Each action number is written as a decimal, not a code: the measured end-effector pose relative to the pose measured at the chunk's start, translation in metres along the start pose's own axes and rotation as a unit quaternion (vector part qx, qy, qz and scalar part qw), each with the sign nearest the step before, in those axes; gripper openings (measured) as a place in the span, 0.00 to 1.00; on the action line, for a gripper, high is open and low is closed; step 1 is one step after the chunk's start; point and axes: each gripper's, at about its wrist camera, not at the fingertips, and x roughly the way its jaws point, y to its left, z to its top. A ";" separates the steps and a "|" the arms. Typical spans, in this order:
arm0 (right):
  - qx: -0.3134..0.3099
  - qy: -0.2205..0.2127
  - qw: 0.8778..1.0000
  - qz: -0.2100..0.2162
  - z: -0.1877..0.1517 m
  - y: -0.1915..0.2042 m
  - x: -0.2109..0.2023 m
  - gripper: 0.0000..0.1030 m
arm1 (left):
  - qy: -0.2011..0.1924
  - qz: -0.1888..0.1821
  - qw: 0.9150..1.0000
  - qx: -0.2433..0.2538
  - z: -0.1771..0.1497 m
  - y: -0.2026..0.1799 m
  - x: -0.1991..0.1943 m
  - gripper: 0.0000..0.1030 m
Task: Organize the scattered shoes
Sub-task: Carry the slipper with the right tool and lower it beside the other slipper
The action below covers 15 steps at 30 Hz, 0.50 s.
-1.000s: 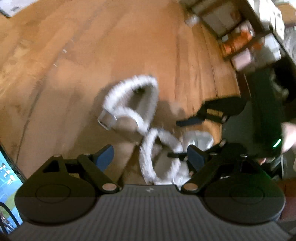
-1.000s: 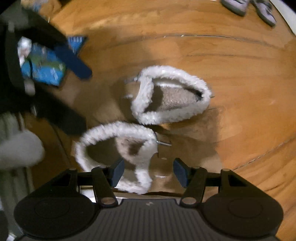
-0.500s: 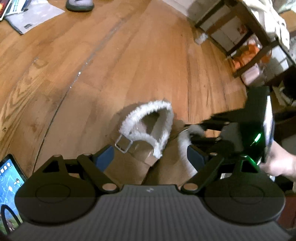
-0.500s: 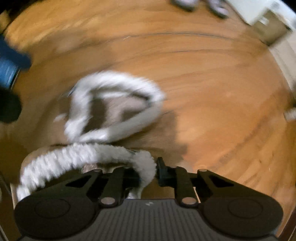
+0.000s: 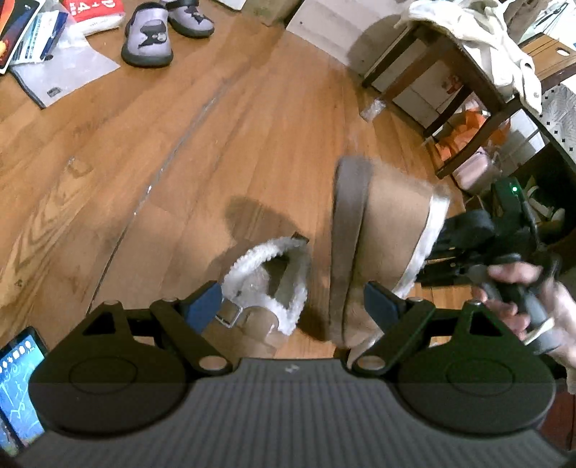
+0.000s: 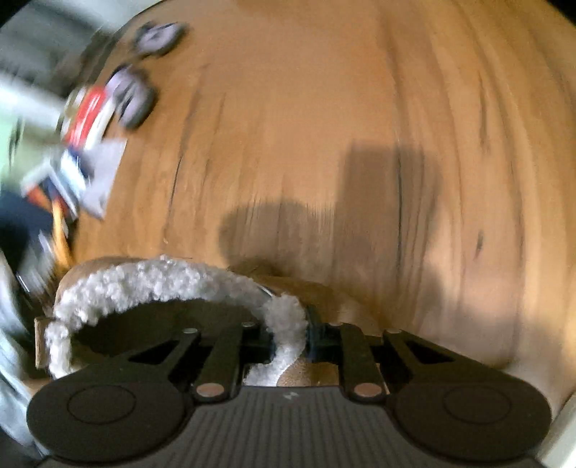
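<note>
Left wrist view took in a wide wood floor (image 5: pixel 151 172), the biggest thing in sight. At the upper right stood a dark-framed table (image 5: pixel 464 68) with a pale cloth (image 5: pixel 468 21) heaped on it and boxes underneath. Right of centre a tan fleece-lined slipper (image 5: pixel 381 230) hung above the floor, tilted on its side with the sole turned toward the camera. The right gripper (image 5: pixel 450 248) held it by the fleece rim, and the person's hand (image 5: pixel 522 291) was wrapped round the handle. Just left of it a second slipper (image 5: pixel 266 288) lay on the floor, opening up, its buckle strap nearest the camera. The left gripper (image 5: pixel 293 304) hovered with its jaws spread wide and nothing between them; the left blue pad sat just beside the buckle, though contact could not be judged. A pair of grey shoes (image 5: pixel 147 39) sat far off at the upper left, near papers (image 5: pixel 61 68) and a red-and-white packet (image 5: pixel 93 12). A lit tablet (image 5: pixel 18 381) showed at the lower left edge.

In the blurred right wrist view, the right gripper (image 6: pixel 289 340) was clamped on the slipper (image 6: pixel 151 284): its fingers pinched the white fleece collar. The floor (image 6: pixel 324 126) was smeared behind it.
</note>
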 end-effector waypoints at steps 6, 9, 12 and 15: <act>0.138 0.074 0.988 0.014 -0.043 -0.040 0.028 0.14 | 0.001 0.006 1.000 -0.007 -0.007 0.004 0.004 0.84; 0.158 0.089 0.983 0.004 -0.063 -0.046 0.031 0.13 | 0.010 0.008 1.000 0.004 -0.009 0.000 0.008 0.84; 0.185 0.088 0.979 0.002 -0.073 -0.057 0.027 0.14 | 0.016 0.007 1.000 0.015 -0.010 -0.004 0.013 0.84; 0.208 0.092 0.974 -0.007 -0.079 -0.069 0.025 0.32 | 0.025 0.004 0.999 0.021 -0.012 -0.007 0.016 0.84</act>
